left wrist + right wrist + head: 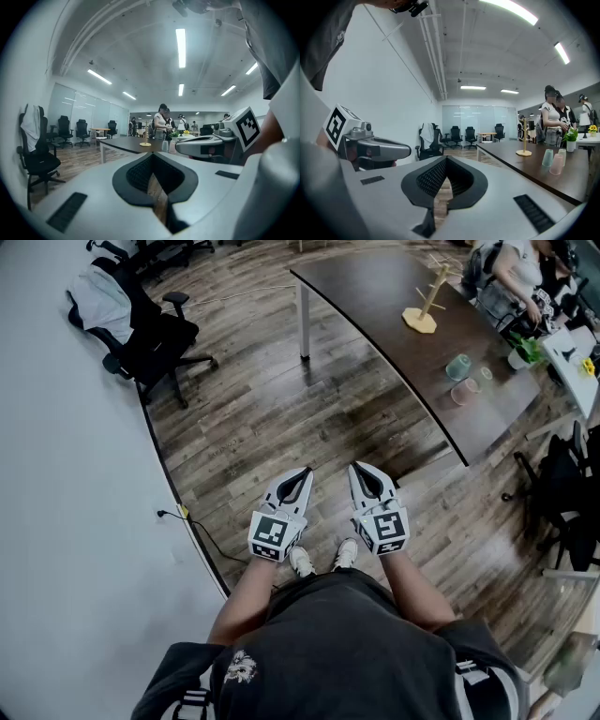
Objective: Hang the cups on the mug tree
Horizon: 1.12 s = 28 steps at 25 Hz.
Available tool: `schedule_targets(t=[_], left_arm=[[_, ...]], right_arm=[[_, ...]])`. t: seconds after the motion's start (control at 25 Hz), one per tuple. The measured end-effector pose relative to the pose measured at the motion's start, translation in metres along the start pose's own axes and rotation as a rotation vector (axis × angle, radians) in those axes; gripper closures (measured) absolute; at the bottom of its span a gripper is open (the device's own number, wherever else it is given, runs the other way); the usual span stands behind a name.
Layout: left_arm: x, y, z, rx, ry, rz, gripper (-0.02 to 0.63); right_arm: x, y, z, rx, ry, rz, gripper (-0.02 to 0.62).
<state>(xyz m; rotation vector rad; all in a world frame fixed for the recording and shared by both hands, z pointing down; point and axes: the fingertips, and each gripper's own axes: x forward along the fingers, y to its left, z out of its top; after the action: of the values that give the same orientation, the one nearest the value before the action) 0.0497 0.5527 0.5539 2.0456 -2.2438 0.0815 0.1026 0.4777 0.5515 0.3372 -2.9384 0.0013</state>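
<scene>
Wooden mug tree (427, 298) stands bare on the table (375, 296), well ahead and to the right of our left gripper (305, 474) and right gripper (359, 470), both closed on nothing; green cup (458, 367) and pink cup (465, 393) sit nearer on that table, so we judge nothing hung yet.

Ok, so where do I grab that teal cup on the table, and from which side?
Probably best to grip the teal cup across its side wall, about mid-height: it stands on end and no handle shows from here. Come from its mug tree side or the table edge side, since the pink cup stands close on its other side.
</scene>
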Motion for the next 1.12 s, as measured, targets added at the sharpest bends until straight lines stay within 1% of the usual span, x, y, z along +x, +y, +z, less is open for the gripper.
schedule_targets(t=[0.2, 0.4, 0.52, 0.64, 0.72, 0.84, 0.92, 1.04, 1.12], left_arm=[[-0.013, 0.014, 0.001, 0.021, 0.002, 0.041, 0.606], [-0.027, 0.029, 0.009, 0.022, -0.024, 0.074, 0.606], [-0.035, 0.038, 0.012, 0.021, -0.034, 0.084, 0.606], [-0.043, 0.045, 0.017, 0.018, -0.045, 0.083, 0.606], [-0.048, 0.050, 0.018, 0.017, -0.049, 0.078, 0.606], [-0.046, 0.049, 0.017, 0.022, -0.044, 0.063, 0.606], [-0.039, 0.044, 0.017, 0.026, -0.037, 0.050, 0.606], [-0.023, 0.048, 0.021, 0.040, -0.038, 0.038, 0.606], [-0.009, 0.055, 0.023, 0.053, -0.037, 0.036, 0.606]], right_arm=[[0.007, 0.017, 0.004, -0.013, -0.027, 0.012, 0.571], [0.012, 0.034, 0.012, -0.024, -0.043, 0.019, 0.571], [0.013, 0.043, 0.025, -0.035, -0.094, 0.015, 0.571], [0.016, 0.055, 0.043, -0.094, -0.142, 0.014, 0.571], [0.021, 0.062, 0.053, -0.110, -0.156, 0.003, 0.571], [0.022, 0.059, 0.060, -0.085, -0.168, -0.018, 0.571], [0.021, 0.051, 0.059, -0.078, -0.154, -0.025, 0.571], [0.029, 0.040, 0.054, -0.079, -0.119, -0.016, 0.571], [0.037, 0.032, 0.054, -0.065, -0.127, -0.005, 0.571]])
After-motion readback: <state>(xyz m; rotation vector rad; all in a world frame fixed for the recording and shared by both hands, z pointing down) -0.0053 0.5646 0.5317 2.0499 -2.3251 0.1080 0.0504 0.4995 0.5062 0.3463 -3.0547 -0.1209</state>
